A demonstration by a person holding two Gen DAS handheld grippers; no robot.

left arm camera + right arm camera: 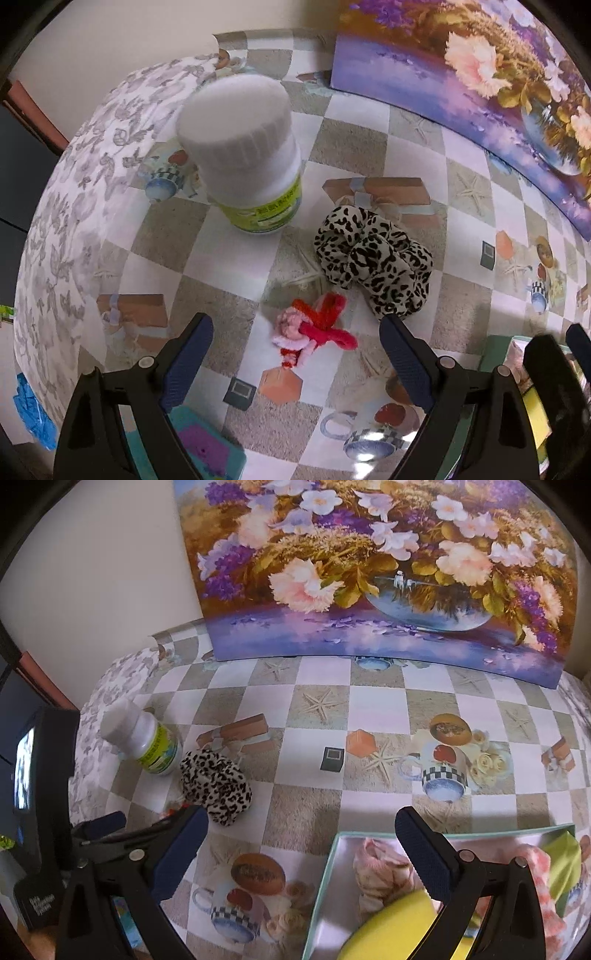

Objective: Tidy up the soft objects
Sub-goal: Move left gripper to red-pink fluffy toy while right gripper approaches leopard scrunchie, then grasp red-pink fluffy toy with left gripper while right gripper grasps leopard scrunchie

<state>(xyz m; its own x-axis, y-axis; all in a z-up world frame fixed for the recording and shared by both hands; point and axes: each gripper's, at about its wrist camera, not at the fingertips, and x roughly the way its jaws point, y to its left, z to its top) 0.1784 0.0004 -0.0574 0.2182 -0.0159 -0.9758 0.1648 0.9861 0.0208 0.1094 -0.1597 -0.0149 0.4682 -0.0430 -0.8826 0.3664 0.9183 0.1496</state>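
My left gripper [295,328] is open and hovers over a small pink and red plush doll [312,332] that lies on the table between its fingers. A leopard-print scrunchie [373,258] lies just beyond the doll; it also shows in the right wrist view [218,784]. My right gripper [301,830] is open and empty above the near edge of a teal-rimmed box [321,886]. The box holds a pink patterned cloth [380,875], a yellow sponge [391,926] and a green cloth [563,864].
A white pill bottle with a green label [251,155] stands behind the doll, also in the right wrist view [147,738]. A flower painting [369,565] leans on the wall at the table's back. A teal and purple object [207,443] sits at the near edge.
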